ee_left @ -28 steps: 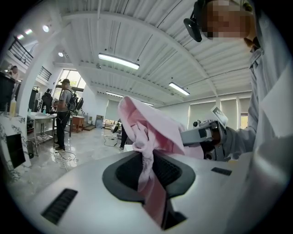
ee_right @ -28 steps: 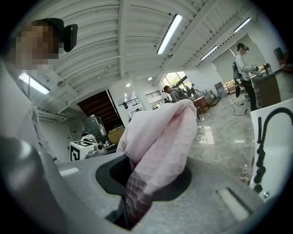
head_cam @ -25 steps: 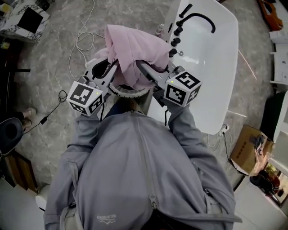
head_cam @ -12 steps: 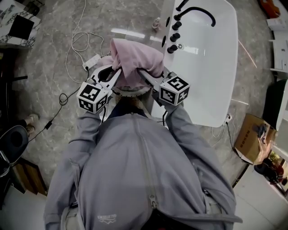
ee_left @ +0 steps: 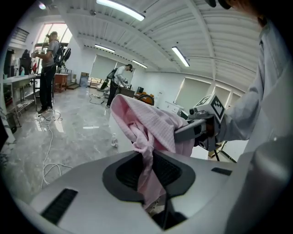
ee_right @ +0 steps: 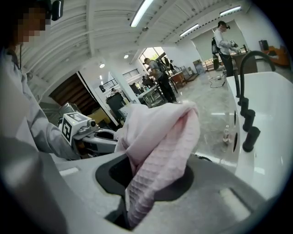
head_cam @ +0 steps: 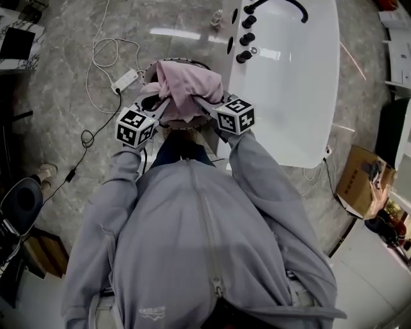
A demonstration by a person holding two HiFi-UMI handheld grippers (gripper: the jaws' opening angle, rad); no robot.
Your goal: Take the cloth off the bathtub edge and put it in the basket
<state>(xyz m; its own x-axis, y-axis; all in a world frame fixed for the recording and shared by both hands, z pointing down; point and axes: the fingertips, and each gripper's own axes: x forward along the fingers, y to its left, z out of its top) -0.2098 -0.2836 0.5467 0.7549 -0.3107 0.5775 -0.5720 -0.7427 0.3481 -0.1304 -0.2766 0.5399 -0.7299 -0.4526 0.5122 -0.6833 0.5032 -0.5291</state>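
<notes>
Pink cloth (head_cam: pixel 186 87) — bunched, held between both grippers just over the round basket (head_cam: pixel 196 63), which stands beside the white bathtub (head_cam: pixel 295 96); contact with the basket cannot be told.
Left gripper (head_cam: pixel 156 108): fingers (ee_left: pixel 87 192) pinching one fold of the cloth.
Right gripper (head_cam: pixel 209 106): fingers (ee_right: pixel 215 192) pinching another fold — the cloth heaped above them.

power strip (head_cam: pixel 126 80), cardboard box (head_cam: pixel 358 186), small bottle (head_cam: pixel 218 17)
</notes>
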